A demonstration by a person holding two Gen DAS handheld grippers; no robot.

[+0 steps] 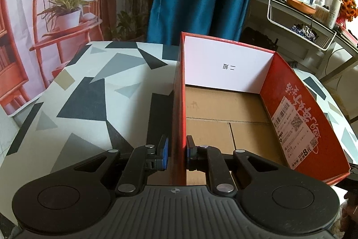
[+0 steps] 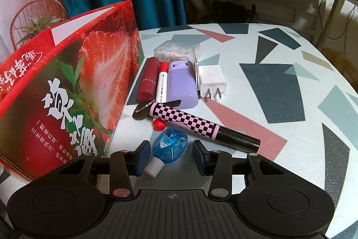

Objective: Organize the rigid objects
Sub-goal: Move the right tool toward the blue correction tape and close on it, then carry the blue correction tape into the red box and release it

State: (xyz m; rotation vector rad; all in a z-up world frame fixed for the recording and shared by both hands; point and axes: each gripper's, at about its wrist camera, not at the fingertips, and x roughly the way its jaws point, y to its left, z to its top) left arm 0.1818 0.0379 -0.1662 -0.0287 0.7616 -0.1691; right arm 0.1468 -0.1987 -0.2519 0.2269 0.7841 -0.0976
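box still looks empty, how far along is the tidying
Nothing is packed yet: the red box shows only bare cardboard inside. The left gripper is clamped on its side wall, steadying it. The right gripper is open around the blue correction tape, not yet gripping. The checkered pen, marker, purple case and charger remain on the table.

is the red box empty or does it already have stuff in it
Empty, as far as shown: the left wrist view shows the red box with only a bare cardboard floor; the near corner is hidden behind the gripper.
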